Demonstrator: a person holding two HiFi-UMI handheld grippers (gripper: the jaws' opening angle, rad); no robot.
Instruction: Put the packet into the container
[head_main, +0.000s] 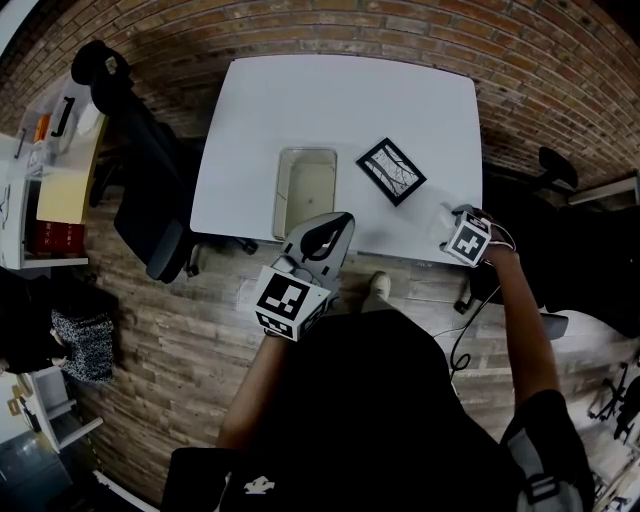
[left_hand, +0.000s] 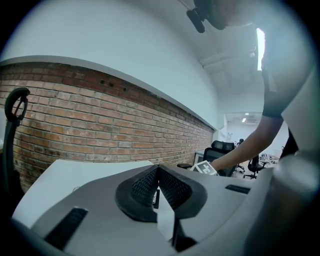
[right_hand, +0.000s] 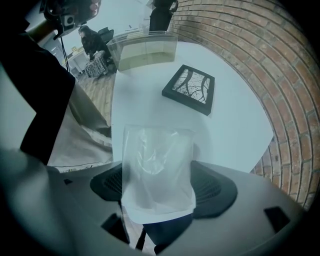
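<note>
At the table's (head_main: 350, 100) 4 o'clock corner, the right gripper (right_hand: 159, 186) points straight down, jaws pinching the sides of the clear packet (right_hand: 157, 160). The left gripper (left_hand: 158, 180) hovers with its jaws together, empty. A clean lift, then a carry toward 9 o'clock over the framed picture (head_main: 391, 171), should reach the container (head_main: 305, 190) without snagging.

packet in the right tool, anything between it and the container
Nothing blocks it. The packet sits in the right tool; the black picture frame lies just beside the straight line to the container.
</note>
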